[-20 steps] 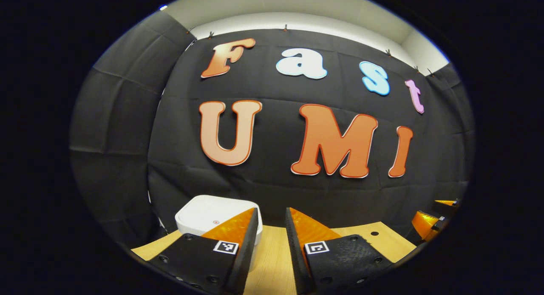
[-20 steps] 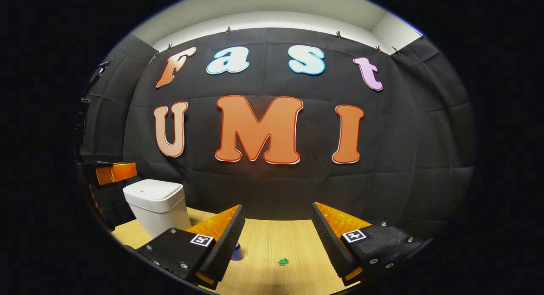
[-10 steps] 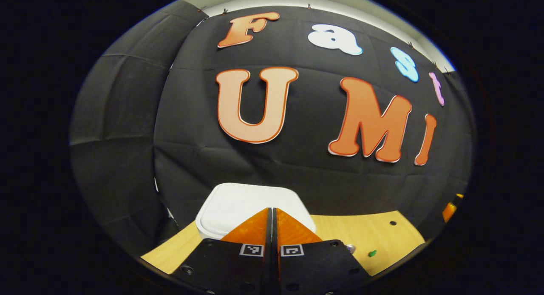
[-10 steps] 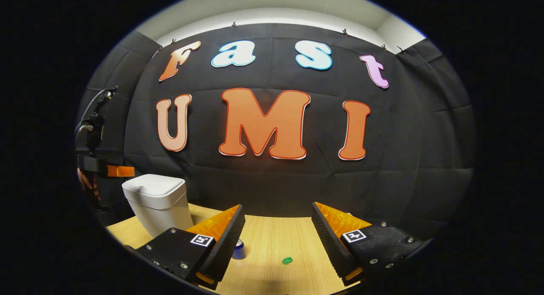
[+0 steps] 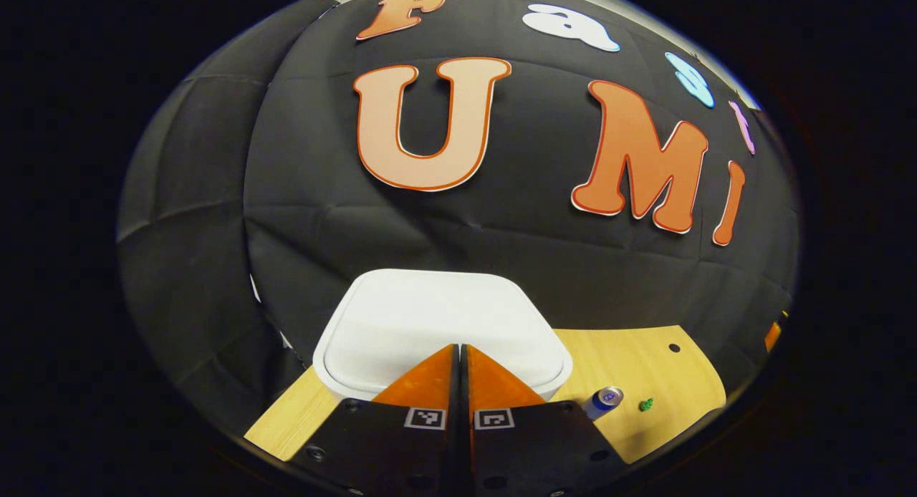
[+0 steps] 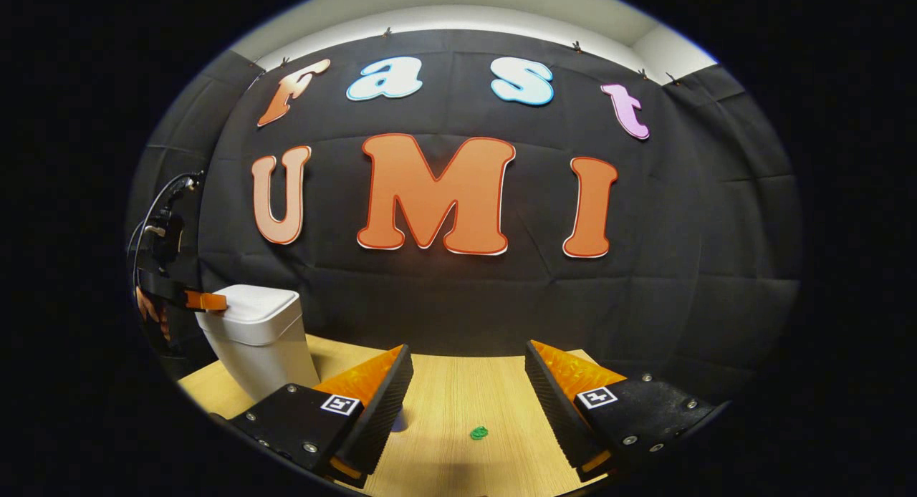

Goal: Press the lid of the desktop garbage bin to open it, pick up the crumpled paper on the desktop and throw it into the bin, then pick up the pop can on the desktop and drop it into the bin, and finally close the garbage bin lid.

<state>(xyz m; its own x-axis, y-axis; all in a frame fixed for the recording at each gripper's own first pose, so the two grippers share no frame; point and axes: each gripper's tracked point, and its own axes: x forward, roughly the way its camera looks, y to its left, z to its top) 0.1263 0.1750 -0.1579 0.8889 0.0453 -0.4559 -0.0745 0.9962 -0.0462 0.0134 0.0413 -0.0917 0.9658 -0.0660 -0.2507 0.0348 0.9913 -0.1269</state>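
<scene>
Left gripper (image 5: 459, 350), fingers pressed together holding nothing, at bin lid (image 5: 437, 318). Right gripper (image 6: 469, 372) fingers wide apart, empty. Pop can (image 5: 602, 401) label unreadable.

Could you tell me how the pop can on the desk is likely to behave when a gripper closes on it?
The pop can stands upright on the wooden desk, tall and narrow, so a sideways nudge could probably tip it, and it would then likely roll. Its smooth round wall may slip between fingers. Likely light; an empty can may dent.

Wooden table (image 6: 458, 411) before black cloth wall (image 6: 688, 268)
</scene>
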